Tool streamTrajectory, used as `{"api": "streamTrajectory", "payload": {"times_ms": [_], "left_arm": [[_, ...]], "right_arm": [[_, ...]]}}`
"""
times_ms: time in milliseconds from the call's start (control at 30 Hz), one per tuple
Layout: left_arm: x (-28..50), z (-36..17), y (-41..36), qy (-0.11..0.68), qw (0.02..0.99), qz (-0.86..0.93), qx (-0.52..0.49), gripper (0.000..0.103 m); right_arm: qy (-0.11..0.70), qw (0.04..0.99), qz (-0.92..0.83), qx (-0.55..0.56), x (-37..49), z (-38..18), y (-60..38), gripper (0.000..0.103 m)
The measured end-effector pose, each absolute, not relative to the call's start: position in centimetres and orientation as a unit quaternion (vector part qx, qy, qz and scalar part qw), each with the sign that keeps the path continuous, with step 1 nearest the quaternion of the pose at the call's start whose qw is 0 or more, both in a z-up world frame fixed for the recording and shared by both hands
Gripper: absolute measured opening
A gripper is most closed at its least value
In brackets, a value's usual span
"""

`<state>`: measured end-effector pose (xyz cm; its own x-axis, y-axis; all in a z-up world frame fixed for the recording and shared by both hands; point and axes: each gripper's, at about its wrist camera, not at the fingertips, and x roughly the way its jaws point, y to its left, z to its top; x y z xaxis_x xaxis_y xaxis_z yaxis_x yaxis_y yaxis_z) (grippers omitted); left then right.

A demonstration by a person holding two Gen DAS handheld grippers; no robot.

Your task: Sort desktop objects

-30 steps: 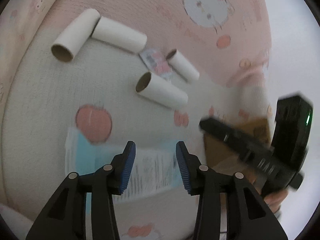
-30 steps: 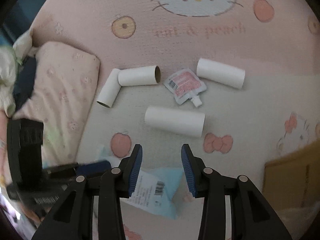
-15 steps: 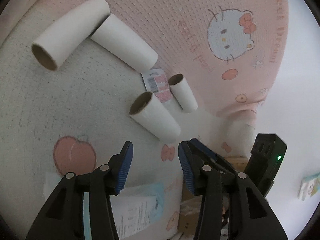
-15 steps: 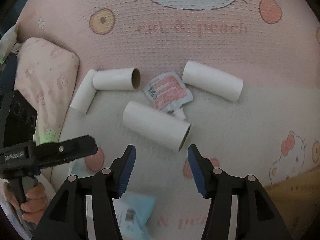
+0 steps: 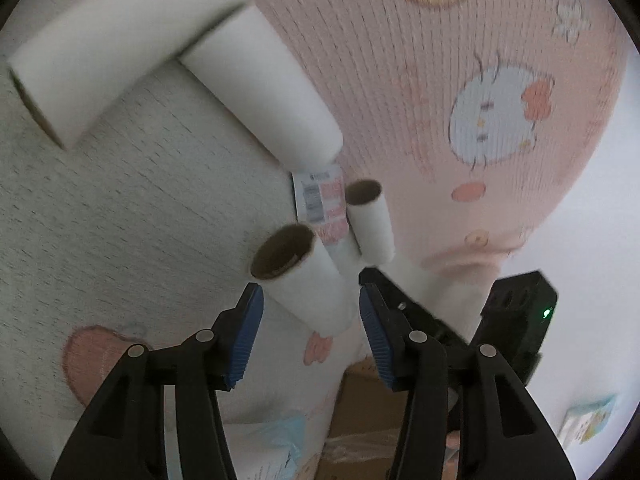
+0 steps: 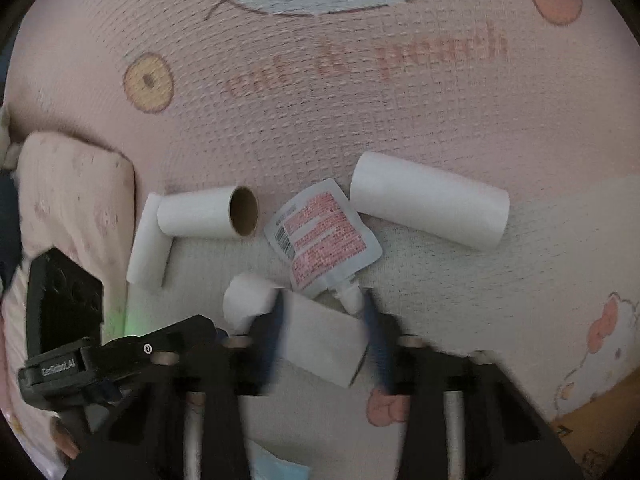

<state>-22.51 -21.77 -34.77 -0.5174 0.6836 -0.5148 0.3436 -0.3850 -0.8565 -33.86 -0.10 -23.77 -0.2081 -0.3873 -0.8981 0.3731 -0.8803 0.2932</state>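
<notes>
Several white cardboard tubes lie on a pink and white cartoon-print blanket. The nearest tube [image 5: 304, 280] [image 6: 316, 332] lies between the fingers of both grippers. My left gripper [image 5: 310, 312] is open, its blue pads either side of that tube's near part. My right gripper [image 6: 324, 332] is open and blurred, straddling the same tube from the other side. A pink and white spout pouch [image 6: 320, 236] [image 5: 322, 204] lies just beyond it. Another tube [image 6: 428, 210] [image 5: 370, 224] lies right of the pouch. Two more tubes [image 6: 204, 216] [image 5: 260, 92] touch at the left.
A pink pillow [image 6: 76, 200] lies at the left edge. A brown cardboard box [image 6: 592, 420] [image 5: 368, 412] sits at the lower right. A blue and white packet [image 6: 276, 464] [image 5: 276, 432] lies under the grippers. The blanket [image 6: 320, 80] stretches away behind the tubes.
Both grippers have moved forward and down onto the nearest tube, which now lies between their open fingers. The blue packet has slid out of sight beneath them.
</notes>
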Motion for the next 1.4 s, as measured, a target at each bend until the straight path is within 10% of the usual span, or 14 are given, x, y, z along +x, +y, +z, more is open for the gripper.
{"api": "streamTrajectory", "payload": {"times_ms": [1000, 1400], "left_arm": [[-22.7, -35.7, -20.1, -0.519, 0.123, 0.676, -0.509, 0.054], [-24.0, -36.7, -19.4, -0.538, 0.129, 0.662, -0.505, 0.051]], "right_arm": [[0.172, 0.335, -0.723, 0.579, -28.4, -23.4, -4.7, 0.018], [0.177, 0.325, -0.698, 0.613, -29.2, -25.2, -5.6, 0.039]]}}
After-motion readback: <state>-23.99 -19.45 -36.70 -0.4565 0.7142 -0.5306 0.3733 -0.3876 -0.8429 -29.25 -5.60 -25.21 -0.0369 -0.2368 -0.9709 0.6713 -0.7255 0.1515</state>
